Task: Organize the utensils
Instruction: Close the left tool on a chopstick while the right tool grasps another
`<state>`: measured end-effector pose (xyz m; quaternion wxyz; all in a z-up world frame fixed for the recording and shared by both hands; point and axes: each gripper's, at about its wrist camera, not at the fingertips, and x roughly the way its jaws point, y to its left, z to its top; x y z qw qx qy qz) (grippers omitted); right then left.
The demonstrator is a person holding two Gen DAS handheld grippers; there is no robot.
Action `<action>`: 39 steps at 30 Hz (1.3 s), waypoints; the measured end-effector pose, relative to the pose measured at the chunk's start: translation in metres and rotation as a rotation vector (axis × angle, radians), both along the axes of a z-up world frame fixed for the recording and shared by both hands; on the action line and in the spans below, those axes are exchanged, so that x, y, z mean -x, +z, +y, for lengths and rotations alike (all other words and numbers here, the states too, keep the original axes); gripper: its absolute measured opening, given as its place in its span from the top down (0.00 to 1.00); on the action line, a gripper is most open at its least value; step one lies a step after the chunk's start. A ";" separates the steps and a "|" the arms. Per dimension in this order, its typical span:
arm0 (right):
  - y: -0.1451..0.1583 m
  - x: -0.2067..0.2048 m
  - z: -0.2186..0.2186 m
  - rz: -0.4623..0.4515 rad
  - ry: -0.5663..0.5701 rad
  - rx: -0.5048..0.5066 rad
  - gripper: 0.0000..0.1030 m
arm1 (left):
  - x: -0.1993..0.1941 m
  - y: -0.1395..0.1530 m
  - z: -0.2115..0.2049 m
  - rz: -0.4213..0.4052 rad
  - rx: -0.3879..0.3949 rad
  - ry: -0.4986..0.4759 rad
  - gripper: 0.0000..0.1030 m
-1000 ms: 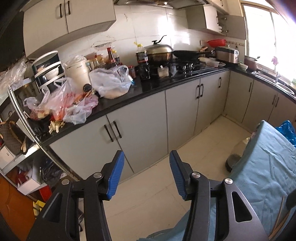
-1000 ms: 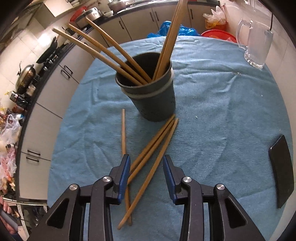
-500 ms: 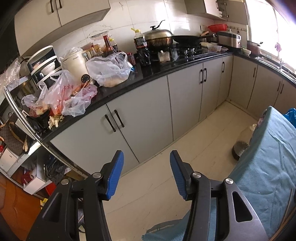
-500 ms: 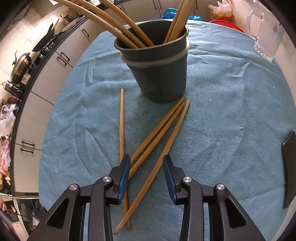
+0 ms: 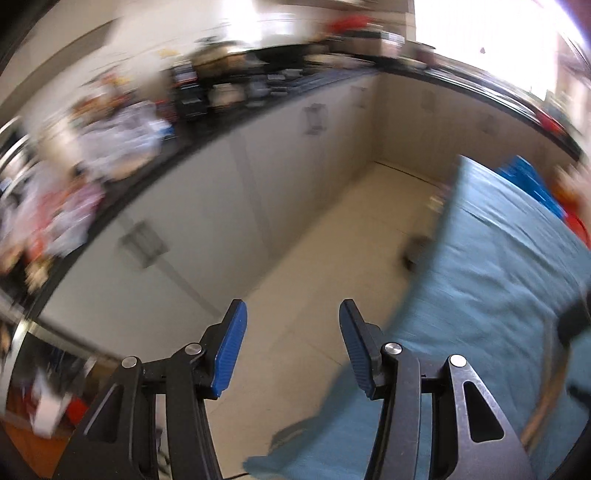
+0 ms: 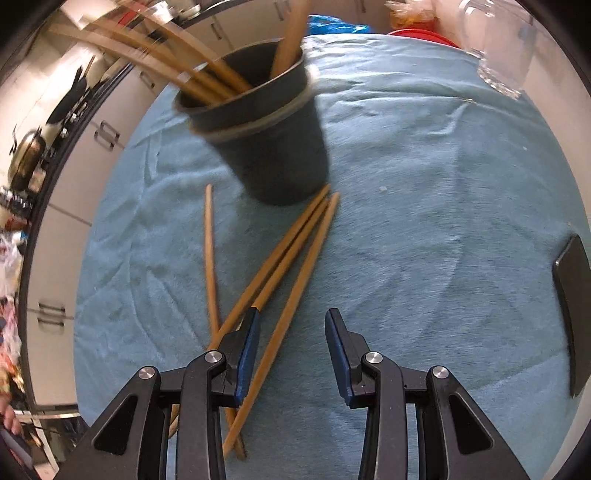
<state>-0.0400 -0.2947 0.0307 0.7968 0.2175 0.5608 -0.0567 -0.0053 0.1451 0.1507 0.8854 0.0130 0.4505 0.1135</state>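
In the right wrist view a dark holder cup [image 6: 273, 140] stands on the blue cloth [image 6: 424, 206] with several wooden chopsticks [image 6: 207, 77] leaning in it. Several loose chopsticks [image 6: 291, 251] lie on the cloth in front of the cup. My right gripper [image 6: 291, 332] is open and empty, low over the near ends of the loose chopsticks; one runs between the jaws. My left gripper [image 5: 291, 325] is open and empty, over the floor by the cloth's edge [image 5: 458, 280]. That view is blurred.
A glass mug [image 6: 498, 44] stands at the far right of the cloth, a red bowl [image 6: 421, 35] behind it. A black flat object [image 6: 572, 295] lies at the right edge. Kitchen cabinets [image 5: 207, 221] and a cluttered counter [image 5: 110, 140] lie beyond the floor.
My right gripper has dropped closer to the loose chopsticks and shifted left. My left gripper has swung right and down, bringing the blue cloth into view; its image is motion-blurred.
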 end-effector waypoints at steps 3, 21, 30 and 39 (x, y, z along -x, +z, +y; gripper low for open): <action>0.002 0.002 -0.014 0.000 -0.039 -0.012 0.62 | -0.005 -0.008 -0.035 0.020 -0.002 -0.120 0.51; -0.014 -0.036 -0.010 0.055 0.005 0.112 0.71 | -0.031 -0.051 -0.159 0.247 0.307 -0.540 0.51; -0.014 -0.007 -0.036 0.115 -0.014 0.199 0.91 | -0.068 -0.085 -0.233 0.406 0.418 -0.625 0.51; -0.016 0.038 -0.063 0.117 -0.111 0.115 0.91 | -0.086 -0.129 -0.303 0.516 0.380 -0.639 0.58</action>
